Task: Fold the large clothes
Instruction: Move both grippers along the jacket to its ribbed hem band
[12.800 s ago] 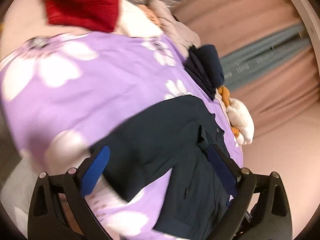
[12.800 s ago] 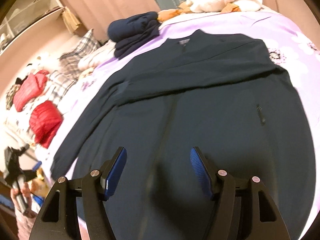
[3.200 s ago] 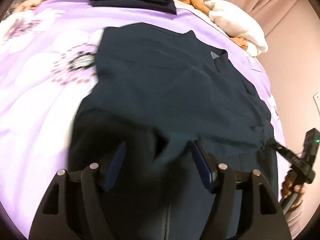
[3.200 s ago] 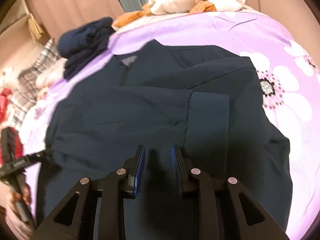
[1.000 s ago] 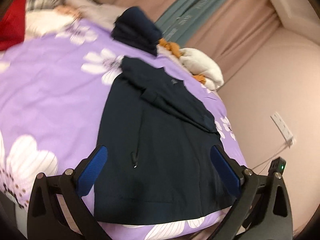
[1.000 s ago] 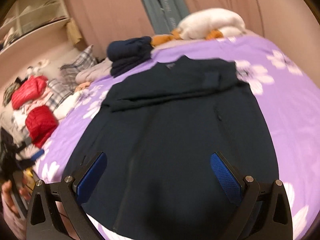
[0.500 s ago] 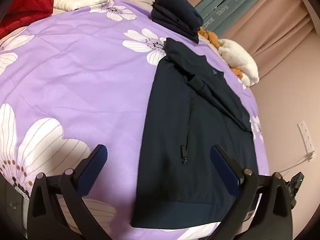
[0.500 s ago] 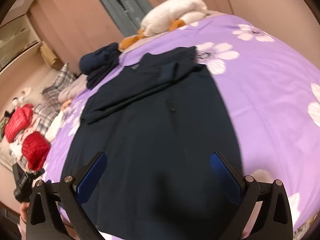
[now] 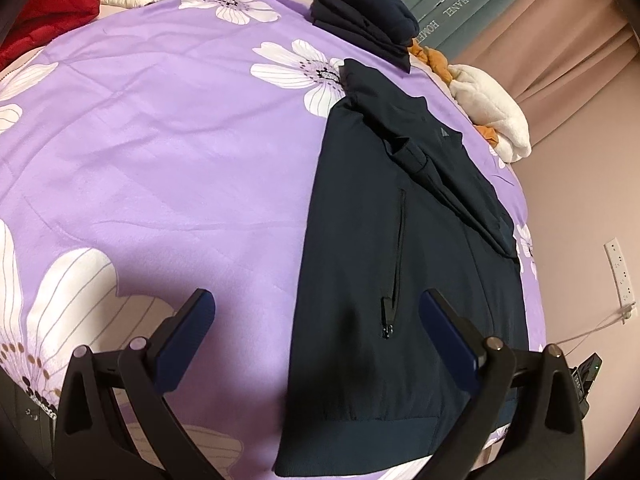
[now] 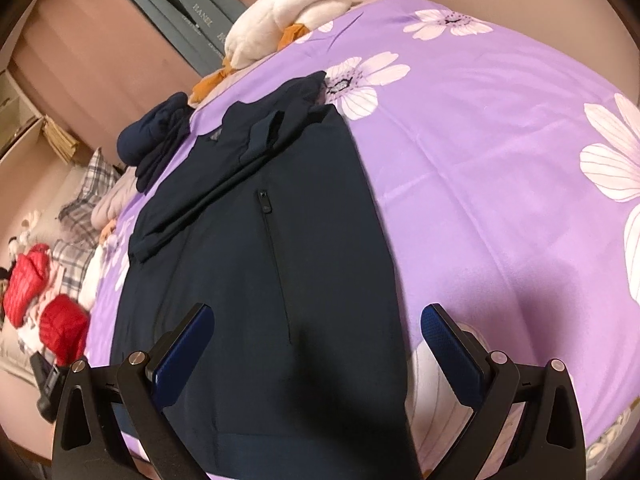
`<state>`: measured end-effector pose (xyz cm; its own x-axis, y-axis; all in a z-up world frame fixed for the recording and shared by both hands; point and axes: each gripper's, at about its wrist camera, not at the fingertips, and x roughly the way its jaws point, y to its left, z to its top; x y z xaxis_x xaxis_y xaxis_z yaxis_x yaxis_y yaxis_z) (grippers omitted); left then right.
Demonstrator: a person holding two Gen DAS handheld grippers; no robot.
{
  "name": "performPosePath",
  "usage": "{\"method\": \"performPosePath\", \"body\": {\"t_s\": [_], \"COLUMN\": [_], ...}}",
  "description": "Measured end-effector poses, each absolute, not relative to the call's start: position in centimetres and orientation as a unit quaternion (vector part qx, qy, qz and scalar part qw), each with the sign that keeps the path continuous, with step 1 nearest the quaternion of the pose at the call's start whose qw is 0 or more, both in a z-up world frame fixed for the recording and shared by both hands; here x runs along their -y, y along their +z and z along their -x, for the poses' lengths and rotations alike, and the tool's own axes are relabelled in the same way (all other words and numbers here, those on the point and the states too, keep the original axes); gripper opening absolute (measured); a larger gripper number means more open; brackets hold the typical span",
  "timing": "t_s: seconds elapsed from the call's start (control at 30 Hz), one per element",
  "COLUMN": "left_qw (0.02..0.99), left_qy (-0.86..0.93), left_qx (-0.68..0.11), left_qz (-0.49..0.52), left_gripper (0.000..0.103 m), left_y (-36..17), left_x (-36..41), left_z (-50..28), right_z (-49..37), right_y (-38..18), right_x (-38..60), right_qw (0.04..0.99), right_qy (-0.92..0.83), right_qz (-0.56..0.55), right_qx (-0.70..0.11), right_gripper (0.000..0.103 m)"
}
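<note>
A dark navy jacket (image 9: 404, 264) lies flat on the purple flowered bedspread (image 9: 168, 152), both sleeves folded across its chest, hem toward me. In the left wrist view my left gripper (image 9: 320, 328) hovers open over the jacket's left hem corner, nothing between its blue pads. The right wrist view shows the same jacket (image 10: 256, 264) with its pocket zip running down the middle. My right gripper (image 10: 318, 344) stands open above the jacket's right hem corner, partly over bare bedspread (image 10: 500, 168).
A folded navy garment (image 9: 364, 28) sits beyond the collar, with a white fluffy bundle (image 9: 492, 108) and orange cloth beside it. Red padded items (image 10: 60, 324) and plaid cloth (image 10: 88, 188) lie at the far left. Curtains and a pink wall bound the bed.
Both grippers have dropped lower and drifted apart toward the jacket's two hem corners. Both stay wide open. The jacket has not moved.
</note>
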<state>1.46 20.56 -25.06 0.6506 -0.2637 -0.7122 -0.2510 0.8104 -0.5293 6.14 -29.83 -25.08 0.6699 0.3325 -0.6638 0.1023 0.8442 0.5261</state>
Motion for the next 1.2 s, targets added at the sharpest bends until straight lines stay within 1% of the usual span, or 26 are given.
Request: {"method": "performPosePath", "body": {"t_s": [0.3, 0.63, 0.8, 1.2], "left_qw": [0.844, 0.837, 0.836, 0.825], "left_qy": [-0.01, -0.018, -0.033, -0.094], "left_qx": [-0.431, -0.44, -0.44, -0.458], "left_qz": [0.32, 0.325, 0.326, 0.319], "left_gripper": [0.101, 0.101, 0.101, 0.101], "left_y": [-25.9, -26.4, -26.5, -26.8], "left_x": [-20.8, -21.0, -20.7, -18.5], "left_z": [-2.2, -2.8, -2.9, -3.8], "right_z": [-7.0, -7.7, -7.7, -8.1], "right_y": [-26.2, -26.6, -26.6, -26.9], "right_x": [29.4, 28.6, 28.8, 31.2], "right_qw": [0.855, 0.848, 0.846, 0.839], "right_qy": [0.086, 0.089, 0.096, 0.095], "right_qz": [-0.285, -0.275, -0.275, -0.318], "right_qx": [-0.426, -0.445, -0.446, -0.43], "right_gripper": [0.102, 0.102, 0.102, 0.102]}}
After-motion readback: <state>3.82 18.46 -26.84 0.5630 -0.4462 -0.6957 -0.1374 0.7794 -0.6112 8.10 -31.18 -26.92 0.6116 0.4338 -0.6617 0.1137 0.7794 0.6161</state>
